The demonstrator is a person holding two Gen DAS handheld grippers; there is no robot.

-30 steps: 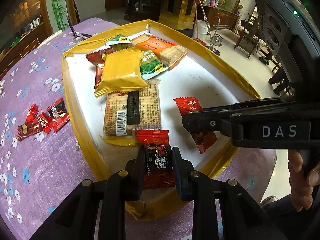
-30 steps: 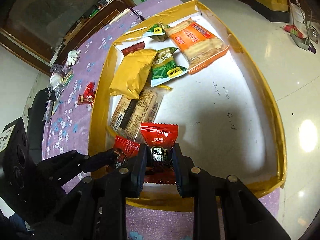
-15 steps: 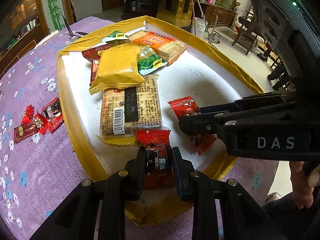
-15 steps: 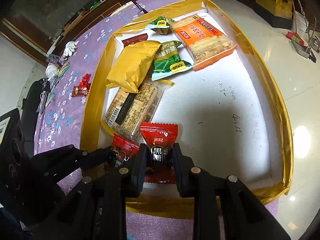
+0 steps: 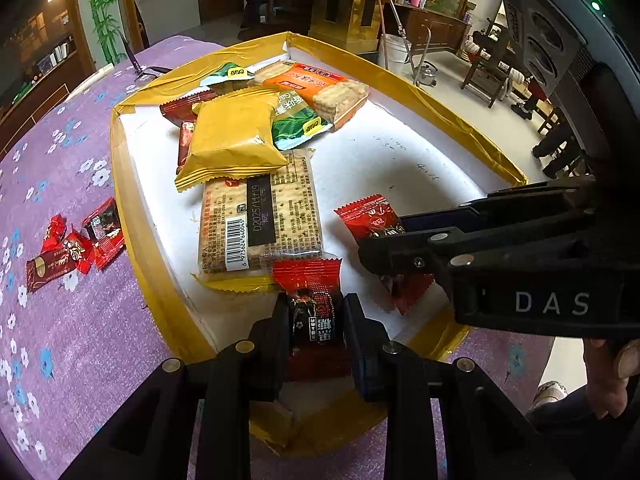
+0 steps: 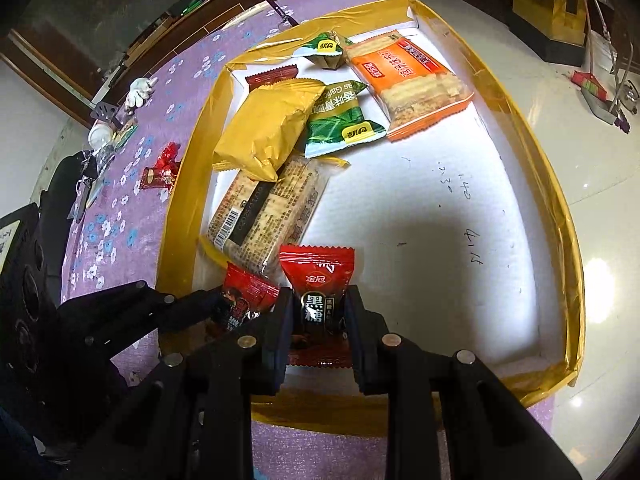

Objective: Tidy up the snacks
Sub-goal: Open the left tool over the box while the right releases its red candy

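Note:
A white tray (image 5: 132, 208) with a gold-taped rim lies on a purple flowered cloth. My left gripper (image 5: 316, 312) is shut on a red candy packet (image 5: 308, 276) over the tray's near edge. From the right, my right gripper (image 5: 384, 240) reaches in, shut on a second red candy packet (image 5: 370, 218). In the right wrist view the right gripper (image 6: 318, 312) pinches its red candy (image 6: 318, 272) above the tray (image 6: 560, 208). There the left gripper (image 6: 224, 308) sits just to the left with its candy (image 6: 250, 290).
The tray holds a yellow packet (image 5: 232, 140), a cracker pack (image 5: 260, 220), a green packet (image 5: 300, 120) and an orange biscuit pack (image 5: 320, 88). Several loose red candies (image 5: 76, 244) lie on the cloth left of the tray. A hand (image 5: 616, 376) grips the right tool.
The right gripper has rolled slightly with its candy. Both grippers stay shut on their candies over the tray's near edge.

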